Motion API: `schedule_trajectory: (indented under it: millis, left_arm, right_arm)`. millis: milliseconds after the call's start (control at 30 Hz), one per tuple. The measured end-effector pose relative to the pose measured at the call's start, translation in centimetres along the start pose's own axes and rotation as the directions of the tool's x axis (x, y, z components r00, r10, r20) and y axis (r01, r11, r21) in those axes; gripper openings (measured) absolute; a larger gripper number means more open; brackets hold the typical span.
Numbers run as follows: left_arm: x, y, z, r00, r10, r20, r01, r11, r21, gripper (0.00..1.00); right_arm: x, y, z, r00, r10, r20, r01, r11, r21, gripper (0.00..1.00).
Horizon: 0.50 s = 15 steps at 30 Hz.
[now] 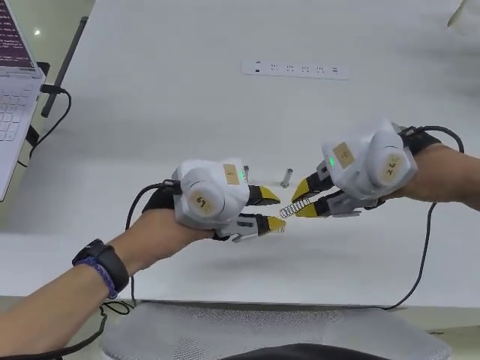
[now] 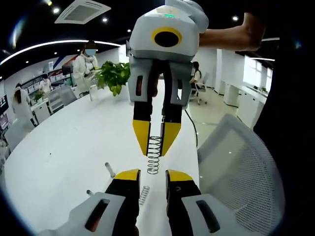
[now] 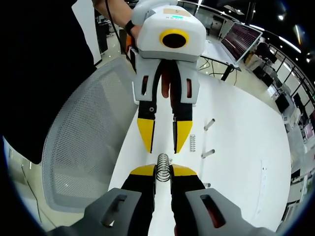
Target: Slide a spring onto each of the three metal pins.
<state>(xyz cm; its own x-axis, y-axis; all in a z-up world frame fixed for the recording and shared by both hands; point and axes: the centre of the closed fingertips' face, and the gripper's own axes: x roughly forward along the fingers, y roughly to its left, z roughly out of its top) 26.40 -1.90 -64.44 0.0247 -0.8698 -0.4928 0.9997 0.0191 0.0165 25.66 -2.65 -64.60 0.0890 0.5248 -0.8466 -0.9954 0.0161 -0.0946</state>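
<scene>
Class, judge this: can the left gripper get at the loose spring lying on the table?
Probably yes: the left gripper is open and empty, the loose spring lies on bare table just beneath it, nothing between.

This was an open-plan office-lab: a long white desk (image 1: 225, 45) carried a power strip (image 1: 295, 70), a laptop (image 1: 11, 82) sat upper left, a mesh chair (image 3: 83, 132) stood lower left, and white-coated people (image 2: 83, 71) stood upper left.
</scene>
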Motion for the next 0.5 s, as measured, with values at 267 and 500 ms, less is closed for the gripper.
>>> schedule_trajectory:
  millis: [267, 500]
  left_arm:
    - [-1.4, 0.9, -1.5, 0.9985, 0.054, -0.007, -0.055, 0.996, -0.064, 0.16]
    - [-3.0, 2.1, -3.1, 0.9927, 0.119, -0.019, -0.121, 0.986, -0.119, 0.19]
  right_arm:
    - [0.5, -0.1, -0.9, 0.9999, -0.008, -0.015, 0.009, 1.000, 0.027, 0.08]
    - [1.1, 0.0, -1.7, 0.9997, -0.006, -0.023, 0.007, 0.999, 0.048, 0.08]
